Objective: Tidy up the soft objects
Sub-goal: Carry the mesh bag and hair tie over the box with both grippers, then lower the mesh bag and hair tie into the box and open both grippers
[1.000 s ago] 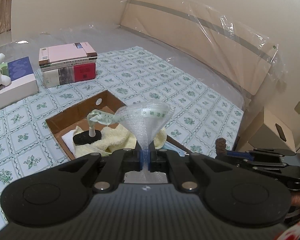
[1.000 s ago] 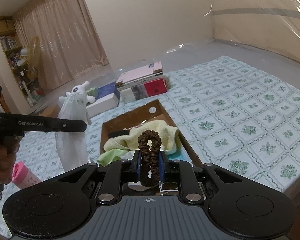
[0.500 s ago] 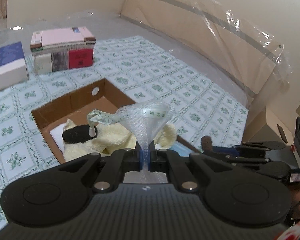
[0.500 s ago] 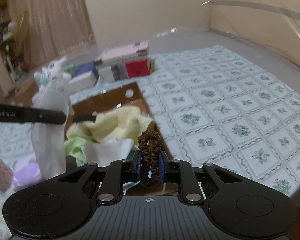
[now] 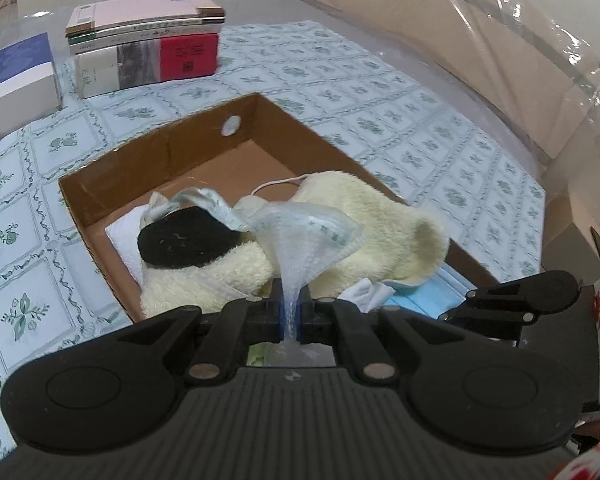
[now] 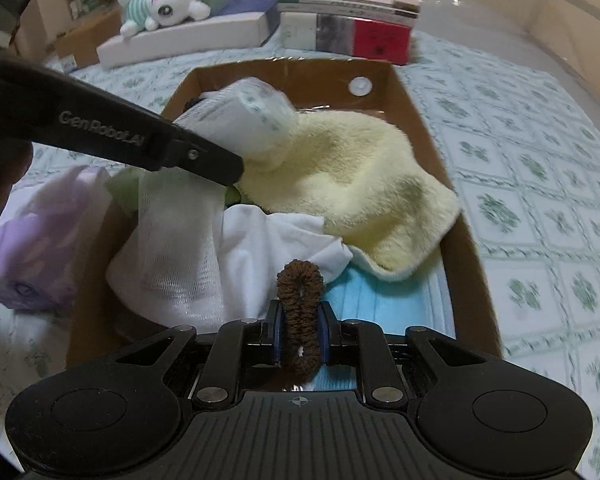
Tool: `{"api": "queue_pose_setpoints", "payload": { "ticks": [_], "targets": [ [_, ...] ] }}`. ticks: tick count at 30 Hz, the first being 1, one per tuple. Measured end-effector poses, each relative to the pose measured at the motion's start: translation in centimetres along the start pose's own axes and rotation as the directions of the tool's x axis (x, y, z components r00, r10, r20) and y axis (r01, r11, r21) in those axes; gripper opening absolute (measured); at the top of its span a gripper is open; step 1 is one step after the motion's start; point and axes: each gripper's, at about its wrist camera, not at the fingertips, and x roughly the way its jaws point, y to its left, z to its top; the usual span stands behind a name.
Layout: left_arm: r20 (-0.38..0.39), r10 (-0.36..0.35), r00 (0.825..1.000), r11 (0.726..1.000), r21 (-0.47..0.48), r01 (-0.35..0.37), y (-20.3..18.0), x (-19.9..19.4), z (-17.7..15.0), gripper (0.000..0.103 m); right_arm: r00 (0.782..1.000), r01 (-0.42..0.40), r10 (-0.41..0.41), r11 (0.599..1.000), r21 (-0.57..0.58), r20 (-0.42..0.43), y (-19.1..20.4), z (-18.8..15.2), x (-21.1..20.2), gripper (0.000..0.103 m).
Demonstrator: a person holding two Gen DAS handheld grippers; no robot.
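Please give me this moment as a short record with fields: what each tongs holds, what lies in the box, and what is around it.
left tongs: shut on the white mesh bag, above the box
right tongs: shut on the brown scrunchie, above the near end of the box
cardboard box: holds a yellow towel, a white cloth, a blue face mask, a black pad
behind the box: stack of books, plush toy on a white box
surface: patterned bed cover
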Motion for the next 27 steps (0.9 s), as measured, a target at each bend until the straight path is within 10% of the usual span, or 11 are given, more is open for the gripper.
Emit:
{"api": "queue_pose_setpoints", "payload": {
  "ticks": [13,17,27],
  "targets": [
    [0.022,-0.066,0.998,0.998,-0.016,0.067,1.1,-1.3,0.1,0.037,0.998,-0.041,0.037,0.996,0.082,0.05,-1.9,1.0,-0.1,0.02],
    [0.057,-0.063,0.996,0.998,0.012,0.062,-0.2,-3.2,-0.4,0.046,0.993,-0.033,0.021,0.995,0.097,0.117,-1.9,-0.2,-3.2,0.054],
    [0.189,-0.013,0.982,0.999,-0.034,0.02,-2.5,-10.9,-3.7,0.068,0.96,-0.038,-0.027,0.974,0.224,0.279,-1.7,-4.0,-12.6,0.063]
  ]
}}
